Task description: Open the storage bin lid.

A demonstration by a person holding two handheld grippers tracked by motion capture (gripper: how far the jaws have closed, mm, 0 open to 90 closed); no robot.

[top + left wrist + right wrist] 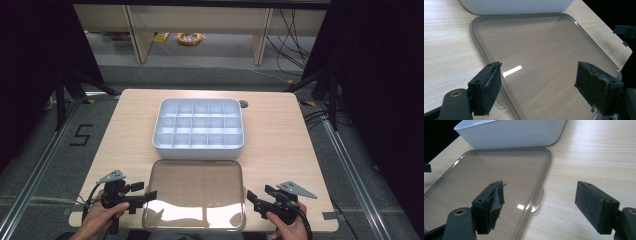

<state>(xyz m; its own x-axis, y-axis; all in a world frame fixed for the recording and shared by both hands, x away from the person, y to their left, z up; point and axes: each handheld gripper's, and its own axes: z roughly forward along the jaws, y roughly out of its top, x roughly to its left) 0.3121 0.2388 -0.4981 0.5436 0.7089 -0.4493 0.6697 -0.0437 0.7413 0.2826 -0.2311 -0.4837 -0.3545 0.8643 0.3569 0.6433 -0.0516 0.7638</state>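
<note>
Lid lies flat between the spread left gripper and right gripper.

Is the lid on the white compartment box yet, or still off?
Off. The clear lid lies flat on the table, in front of the white compartment box, whose empty compartments are uncovered.

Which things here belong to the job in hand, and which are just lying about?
Job in hand: clear lid, white compartment box, left gripper, right gripper, both open.

Lying about: yellow cable coil on the floor, black cables, floor marking "5".
</note>
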